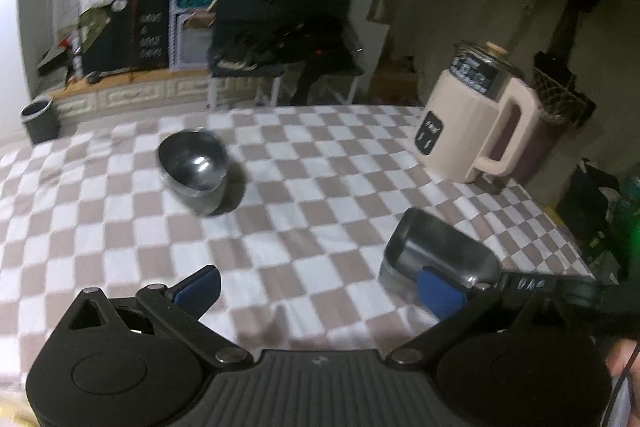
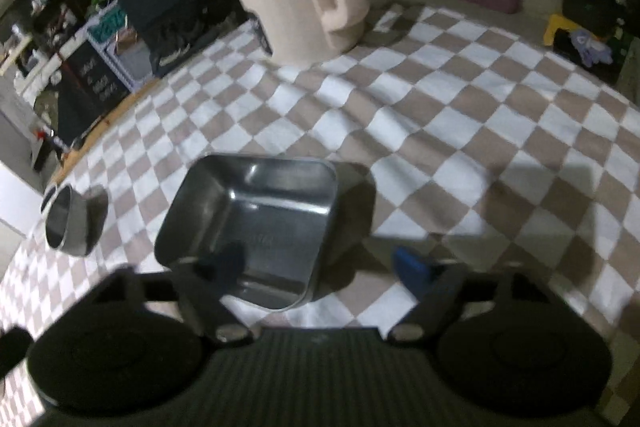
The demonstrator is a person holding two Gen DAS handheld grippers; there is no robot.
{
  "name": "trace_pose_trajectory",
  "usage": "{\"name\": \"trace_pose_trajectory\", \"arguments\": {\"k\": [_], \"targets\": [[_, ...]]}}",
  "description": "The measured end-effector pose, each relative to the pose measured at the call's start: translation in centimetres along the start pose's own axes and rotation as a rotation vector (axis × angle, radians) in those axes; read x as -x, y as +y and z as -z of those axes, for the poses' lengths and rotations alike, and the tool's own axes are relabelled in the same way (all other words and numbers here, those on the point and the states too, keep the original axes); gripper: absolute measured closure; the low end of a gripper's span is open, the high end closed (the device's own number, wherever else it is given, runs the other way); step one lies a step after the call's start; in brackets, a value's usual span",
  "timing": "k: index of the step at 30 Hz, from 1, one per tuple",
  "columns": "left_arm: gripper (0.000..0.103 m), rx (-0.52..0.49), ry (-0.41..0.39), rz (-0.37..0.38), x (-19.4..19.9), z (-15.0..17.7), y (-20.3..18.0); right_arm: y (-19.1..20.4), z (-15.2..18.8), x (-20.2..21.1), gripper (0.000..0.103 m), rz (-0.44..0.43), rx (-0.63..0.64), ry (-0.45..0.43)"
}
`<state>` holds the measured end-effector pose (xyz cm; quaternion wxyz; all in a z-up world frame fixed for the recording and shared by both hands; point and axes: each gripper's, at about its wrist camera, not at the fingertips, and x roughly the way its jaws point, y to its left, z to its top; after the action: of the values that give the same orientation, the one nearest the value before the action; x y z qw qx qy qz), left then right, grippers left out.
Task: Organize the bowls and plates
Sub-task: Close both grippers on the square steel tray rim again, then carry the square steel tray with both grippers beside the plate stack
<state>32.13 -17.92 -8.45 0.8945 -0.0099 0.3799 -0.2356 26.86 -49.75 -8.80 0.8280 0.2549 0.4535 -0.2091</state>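
no text can be read; the kettle [image 1: 472, 123] has a dark label with white marks, too blurred to read.

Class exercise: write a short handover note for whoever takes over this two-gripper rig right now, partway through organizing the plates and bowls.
Left gripper: jaws wide open, nothing between them, above the checked tablecloth.
Right gripper: jaws apart around the near corner of the square steel dish; whether a pad touches it is unclear.
Round steel bowl: tilted on its side, off to the left of the dish.
Cream kettle: at the far edge.
Done: nothing stacked yet.
Left: bring bowl and dish together.
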Motion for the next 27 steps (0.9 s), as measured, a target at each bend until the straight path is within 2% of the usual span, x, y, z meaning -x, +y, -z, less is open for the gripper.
{"name": "trace_pose_trajectory", "arguments": {"k": [1,3,4,6,8,10,11,13,16,21,23,24,25,27], "targets": [[0.000,-0.014,-0.004,0.006,-0.5,-0.2,-0.3,0.0,0.0,-0.2,0.039,0.002,0.002,0.008],[0.003,-0.030,-0.003,0.023,-1.8,-0.7,-0.9,0.2,-0.1,-0.5,0.054,-0.004,0.021,0.015],[0.004,-0.032,0.000,0.033,-2.4,-0.9,-1.2,0.3,-0.1,-0.6,0.057,-0.004,0.029,0.016],[0.010,-0.028,0.010,0.058,-3.9,-1.4,-1.7,0.5,-0.1,-0.8,0.072,-0.002,0.049,0.022],[0.017,-0.023,0.027,0.084,-5.2,-1.8,-2.2,0.8,-0.2,-1.3,0.082,-0.002,0.081,0.028],[0.029,-0.020,0.052,0.096,-6.4,-2.0,-2.6,1.1,-0.1,-1.5,0.085,0.015,0.118,0.020],[0.031,-0.019,0.066,0.100,-7.1,-2.1,-2.8,1.2,-0.2,-1.5,0.090,0.017,0.134,0.013],[0.039,-0.015,0.090,0.102,-7.9,-2.0,-2.9,1.1,-0.3,-1.6,0.091,0.001,0.144,0.006],[0.046,-0.017,0.123,0.090,-8.9,-1.6,-2.6,1.1,-0.6,-2.0,0.094,-0.008,0.164,-0.003],[0.064,0.033,0.162,0.104,-10.1,-0.9,-1.3,1.8,-0.8,-2.3,0.098,-0.027,0.212,-0.008],[0.076,0.048,0.176,0.109,-10.5,-0.8,-0.9,2.1,-0.8,-2.3,0.098,-0.045,0.232,-0.002],[0.087,0.057,0.188,0.115,-10.6,-0.6,-0.8,2.3,-0.8,-2.4,0.099,-0.052,0.242,0.001],[0.093,0.064,0.199,0.121,-10.8,-0.5,-0.7,2.5,-0.8,-2.4,0.099,-0.058,0.249,0.004],[0.094,0.064,0.203,0.115,-10.5,-0.4,-0.5,2.7,-0.8,-2.3,0.099,-0.065,0.261,0.006]]}}
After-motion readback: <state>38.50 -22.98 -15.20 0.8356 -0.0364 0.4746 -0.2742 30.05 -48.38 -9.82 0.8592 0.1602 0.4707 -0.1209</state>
